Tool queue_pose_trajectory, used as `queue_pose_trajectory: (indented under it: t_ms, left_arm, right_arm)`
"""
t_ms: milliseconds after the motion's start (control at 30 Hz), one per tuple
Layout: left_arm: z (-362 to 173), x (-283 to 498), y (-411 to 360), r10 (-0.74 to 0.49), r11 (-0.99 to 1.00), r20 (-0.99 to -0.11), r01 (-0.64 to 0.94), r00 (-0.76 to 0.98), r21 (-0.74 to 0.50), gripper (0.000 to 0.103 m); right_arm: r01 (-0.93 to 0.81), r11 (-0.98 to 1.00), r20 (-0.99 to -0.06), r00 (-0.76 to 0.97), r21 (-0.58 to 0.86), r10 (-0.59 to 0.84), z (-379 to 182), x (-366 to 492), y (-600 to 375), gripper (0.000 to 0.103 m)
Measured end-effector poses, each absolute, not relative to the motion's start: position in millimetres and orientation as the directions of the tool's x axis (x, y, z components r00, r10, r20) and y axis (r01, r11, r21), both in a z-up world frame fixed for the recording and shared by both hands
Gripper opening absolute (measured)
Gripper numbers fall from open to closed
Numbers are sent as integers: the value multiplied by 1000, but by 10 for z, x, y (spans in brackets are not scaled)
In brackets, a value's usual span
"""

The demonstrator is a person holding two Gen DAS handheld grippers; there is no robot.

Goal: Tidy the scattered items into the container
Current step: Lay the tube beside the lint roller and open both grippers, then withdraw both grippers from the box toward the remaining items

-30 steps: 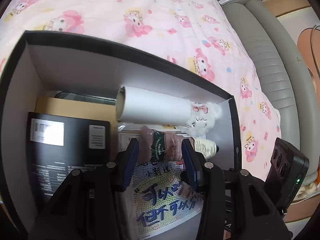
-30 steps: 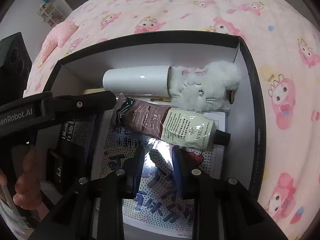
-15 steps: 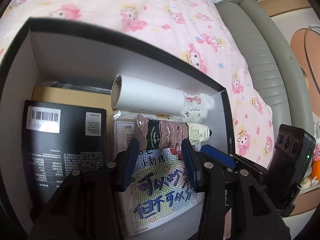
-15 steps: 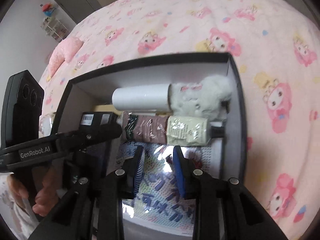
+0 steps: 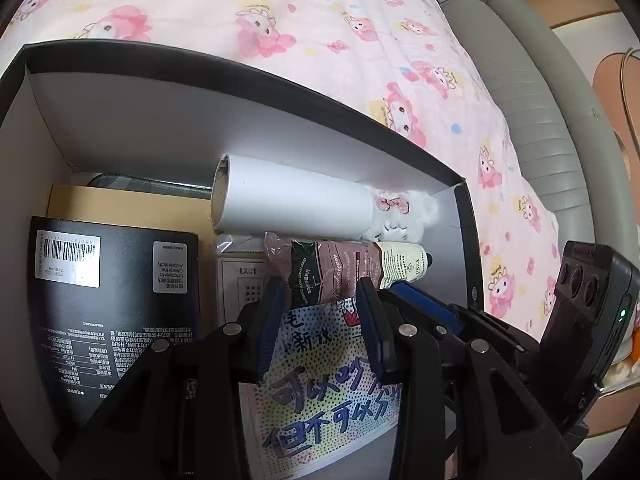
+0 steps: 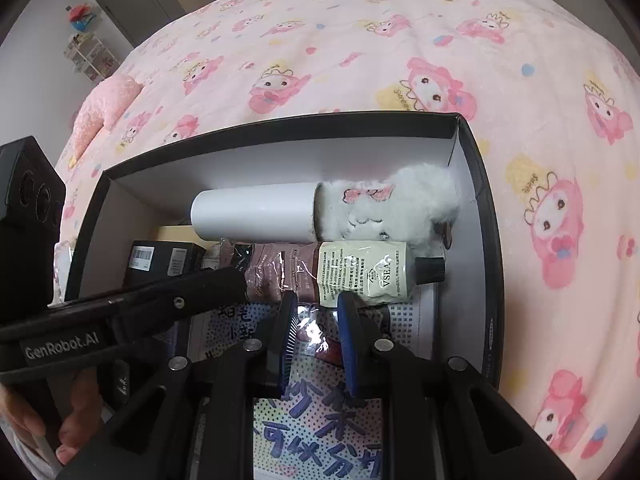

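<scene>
A black box with white walls sits on the bed. Against its far wall lie a white cylinder and a fluffy white plush, and in front of them a brown and cream tube with a black cap. The tube rests on a printed sheet with blue characters. My left gripper hovers just short of the tube, jaws closing, nothing between them. My right gripper hangs over the sheet beside the tube, jaws closing to a narrow gap with nothing in it.
A black carton with a barcode and a tan box fill the box's left half. The pink cartoon bedspread surrounds the box. Grey padding borders the bed. A person's hand holds the left gripper.
The tube lay between my left fingers a second ago; it now lies free beyond their tips. Both grippers have drawn back from the box a little, and both gaps have narrowed.
</scene>
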State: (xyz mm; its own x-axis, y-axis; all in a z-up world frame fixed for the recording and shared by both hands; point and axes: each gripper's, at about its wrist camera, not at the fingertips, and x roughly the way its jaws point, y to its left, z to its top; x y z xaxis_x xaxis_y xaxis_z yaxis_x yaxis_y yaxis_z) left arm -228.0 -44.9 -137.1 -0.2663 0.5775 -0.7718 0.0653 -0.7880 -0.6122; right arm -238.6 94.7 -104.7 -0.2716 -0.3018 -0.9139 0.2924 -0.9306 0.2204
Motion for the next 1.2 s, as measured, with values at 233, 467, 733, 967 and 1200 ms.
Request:
queue_pose_trajectory:
  t_ms: [233,467,733,967,1200]
  left_arm:
    - [-994,-2041,-374,584,-790,-732,-37,-349,-612,43]
    - [-302,-1317,-405,529,-835,-680,-167,-507,-525,50]
    - [101,-710,-489,499,-855,-658,-196,-564,-481,50]
    - [262,-310,-559,469,-878,-660,-226,-587,-422,50]
    - [280,-93,-723,457,-882,-660,-210,-596,-422,50]
  right_arm:
    - [277,-939,-897,-329,206,-294,-855,-2207,949,18]
    - [215,-966,-823,-515,145,-239,-264,-1633,1062,25]
    - [195,-976,-753,-626,97,-200,250,-970,1017,36]
    - [222,-971,-746,-631,87,-211,381,-559,959,36]
    - [256,-962,-751,-616,94,-238,387,-343,829,36]
